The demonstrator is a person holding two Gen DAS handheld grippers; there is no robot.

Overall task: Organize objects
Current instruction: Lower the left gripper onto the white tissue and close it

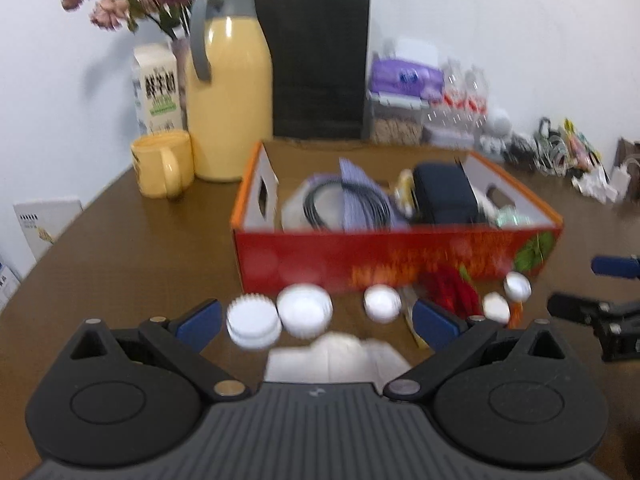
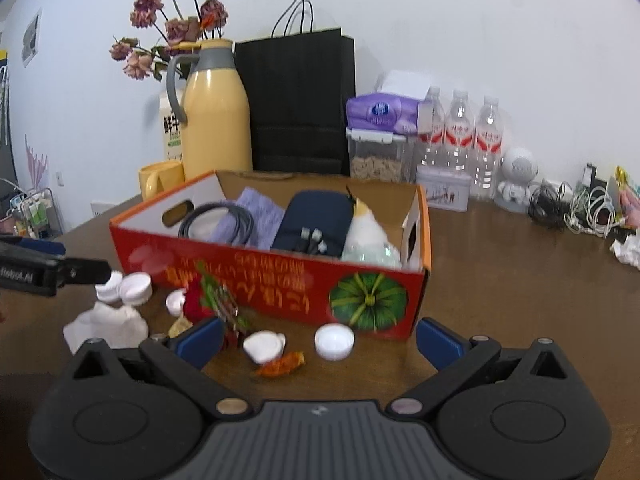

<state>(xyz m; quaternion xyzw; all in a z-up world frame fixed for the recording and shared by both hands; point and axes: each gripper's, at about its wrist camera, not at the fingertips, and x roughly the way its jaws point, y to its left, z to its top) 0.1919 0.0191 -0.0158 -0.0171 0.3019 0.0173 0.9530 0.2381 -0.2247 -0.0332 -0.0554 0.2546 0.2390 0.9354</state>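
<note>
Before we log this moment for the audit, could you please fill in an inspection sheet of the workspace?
Surface: brown table, littered in front.
Job's things: red box holding cable, pouch, cloth; white caps and crumpled tissue outside it.
Clutter: red wrapper, orange scrap.
Grippers: left gripper and right gripper open, empty.
Cables: tangled heap at far right.
Surroundings: yellow jug, black bag, water bottles.

White bottle caps point(image 2: 334, 342) and a crumpled tissue point(image 2: 106, 326) lie scattered before the filled red box point(image 2: 280, 280).
</note>
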